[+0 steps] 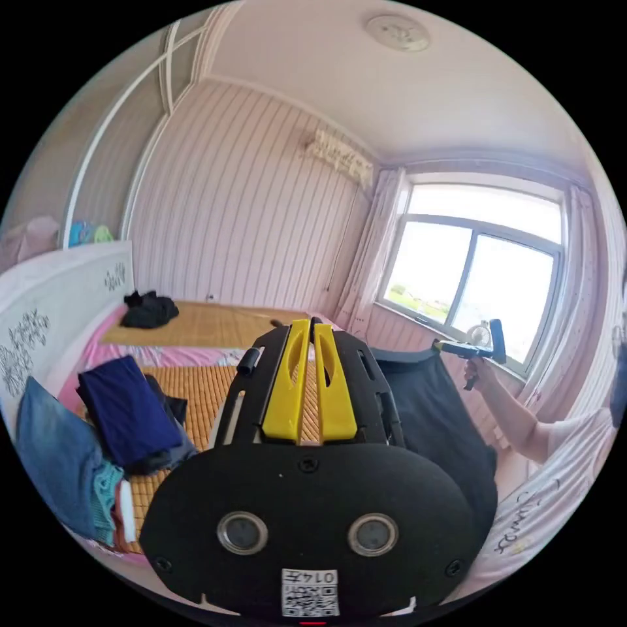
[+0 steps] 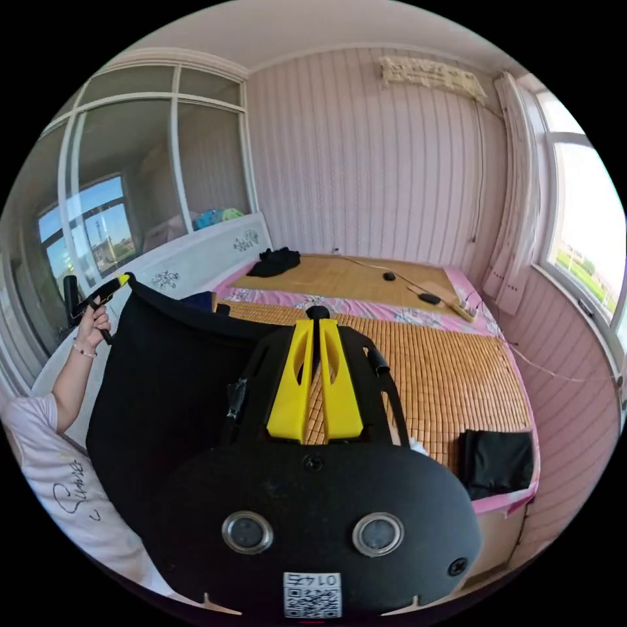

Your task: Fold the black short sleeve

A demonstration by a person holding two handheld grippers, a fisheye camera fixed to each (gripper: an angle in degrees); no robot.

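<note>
A: Left tool [image 1: 311,326]?
B: Jaws pinched nearly shut on the black short sleeve [image 1: 431,418], lower centre of left gripper view; the cloth hangs right of it.
A: Right tool [image 2: 318,320]?
B: Same, clamped on the shirt's edge at centre of right gripper view; the garment fills lower left there, held up above the bed [image 2: 450,366].
A: Tip?
B: I'd keep the top edge taut & level, w/ both grips firm, then lower it flat onto the mat before folding.

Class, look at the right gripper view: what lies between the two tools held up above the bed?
The black short sleeve hangs stretched between the left tool and the right tool.
</note>
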